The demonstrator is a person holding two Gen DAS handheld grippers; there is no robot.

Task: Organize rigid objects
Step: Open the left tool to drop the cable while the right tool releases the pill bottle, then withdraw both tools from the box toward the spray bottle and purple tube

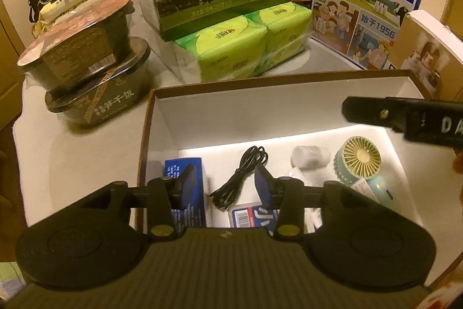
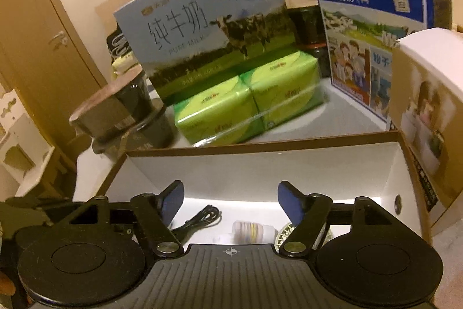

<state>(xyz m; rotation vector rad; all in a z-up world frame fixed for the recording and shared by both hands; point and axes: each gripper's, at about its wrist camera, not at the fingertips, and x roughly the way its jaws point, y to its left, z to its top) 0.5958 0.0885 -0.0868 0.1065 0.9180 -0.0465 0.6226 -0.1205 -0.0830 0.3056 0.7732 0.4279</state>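
Small rigid items lie loose on the floor of the open cardboard box (image 1: 150,118): a black cable (image 1: 240,175), a handheld fan (image 1: 361,161), a blue carton (image 1: 185,178) and a wrapped bundle (image 1: 309,157), kept apart, likely so each can be grasped singly. The left gripper (image 1: 225,187) hovers above the cable, released and empty. The right gripper (image 2: 230,201) hangs over the box, also released. Milk cartons and green tissue packs (image 1: 240,45) stand behind on the tabletop (image 1: 86,152).
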